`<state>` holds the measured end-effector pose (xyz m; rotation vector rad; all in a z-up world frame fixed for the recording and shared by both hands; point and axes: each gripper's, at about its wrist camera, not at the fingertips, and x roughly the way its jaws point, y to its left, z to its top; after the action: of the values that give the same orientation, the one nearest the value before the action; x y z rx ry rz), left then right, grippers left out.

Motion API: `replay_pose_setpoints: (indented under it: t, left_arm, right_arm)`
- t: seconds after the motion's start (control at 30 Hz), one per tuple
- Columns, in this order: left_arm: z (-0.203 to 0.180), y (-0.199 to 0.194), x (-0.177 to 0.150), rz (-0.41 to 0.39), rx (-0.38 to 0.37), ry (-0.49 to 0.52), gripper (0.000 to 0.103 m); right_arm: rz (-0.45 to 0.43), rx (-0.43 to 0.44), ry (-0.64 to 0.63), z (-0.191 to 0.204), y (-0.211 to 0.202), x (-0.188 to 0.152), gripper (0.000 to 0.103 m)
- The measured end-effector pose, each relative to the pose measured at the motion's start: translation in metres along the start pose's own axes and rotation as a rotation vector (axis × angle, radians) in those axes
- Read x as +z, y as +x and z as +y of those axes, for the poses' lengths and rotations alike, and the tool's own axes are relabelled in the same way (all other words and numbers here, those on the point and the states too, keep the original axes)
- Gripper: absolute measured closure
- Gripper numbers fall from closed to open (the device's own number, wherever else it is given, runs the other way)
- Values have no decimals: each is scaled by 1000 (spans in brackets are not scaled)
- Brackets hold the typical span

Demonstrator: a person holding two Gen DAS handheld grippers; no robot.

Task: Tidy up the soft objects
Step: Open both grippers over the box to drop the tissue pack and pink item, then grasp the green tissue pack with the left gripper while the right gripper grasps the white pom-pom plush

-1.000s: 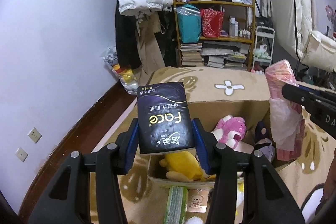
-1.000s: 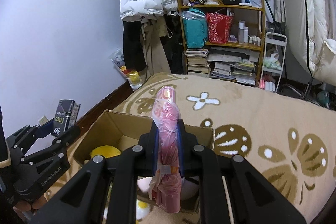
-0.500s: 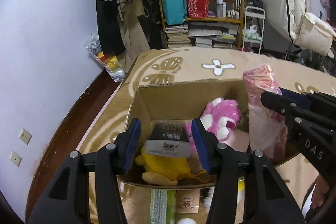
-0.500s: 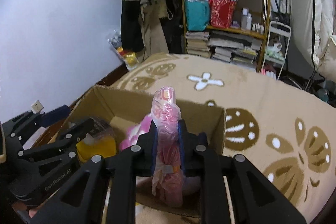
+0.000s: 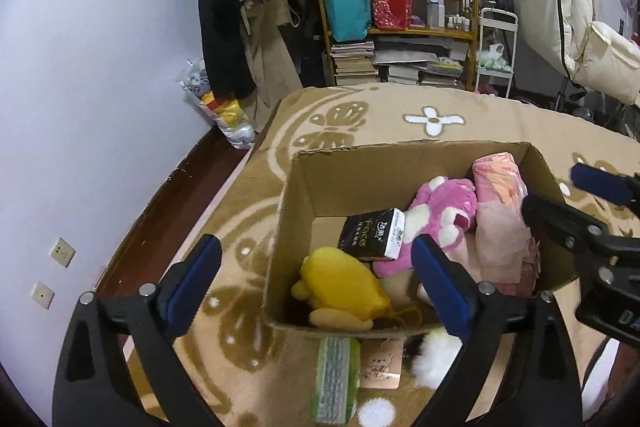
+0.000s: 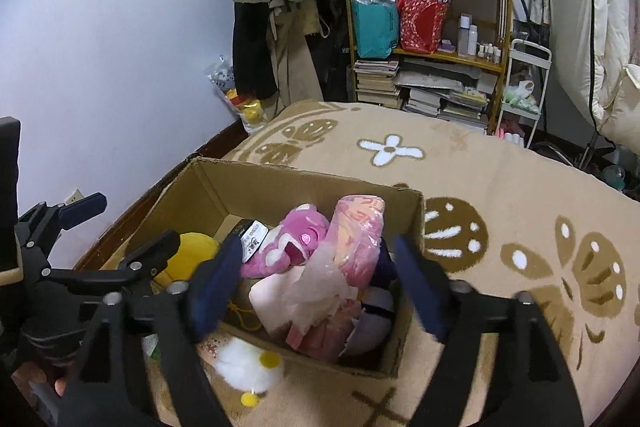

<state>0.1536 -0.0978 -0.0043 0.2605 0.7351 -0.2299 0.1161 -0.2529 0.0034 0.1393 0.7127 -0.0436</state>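
Over the open cardboard box (image 5: 288,227) on the patterned rug (image 5: 248,211), both grippers hang with nothing in them. The left gripper (image 5: 316,263) has its jaws wide apart; the right gripper (image 6: 316,283) likewise stands spread and grips nothing.

Inside the box lie a black tissue pack (image 5: 372,239) marked "Face", tilted against a pink plush toy (image 5: 440,223); a yellow plush toy (image 5: 340,283) at the near left corner; and a pink bagged bundle (image 6: 356,243) along the right wall, its long axis running from near to far.

Outside the box, just beside its near wall, remain a green packet (image 5: 334,375), long axis pointing away from the camera, a small card printed with a bear (image 5: 380,363), and a white fluffy toy (image 6: 248,367) with yellow parts.

Judgement: these loose items are the likely next work. The green packet lies directly below and between the left jaws, aligned with them, so the left gripper is nearer. The white toy sits toward the right gripper's lower left.
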Motion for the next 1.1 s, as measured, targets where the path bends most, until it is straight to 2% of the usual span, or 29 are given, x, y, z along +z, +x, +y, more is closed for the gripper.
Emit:
replay_pose_setpoints:
  t: [0.13,0.63,0.83,1.1]
  left_arm:
    - [6,-13,-4,0,9,2,7]
    - [39,-50,-35,38,-11,-87,6]
    - [51,-48,-50,83,6,-105,6]
    - [54,-26,-62,155,4,-108,6]
  right_arm:
    - [-20,3,6,2,-15,-4,0]
    - [39,41,-40,28,-39,-35,0]
    - [85,61,-53,39,-30,-52,0]
    - [148,61,-56,43,-9,-71,0]
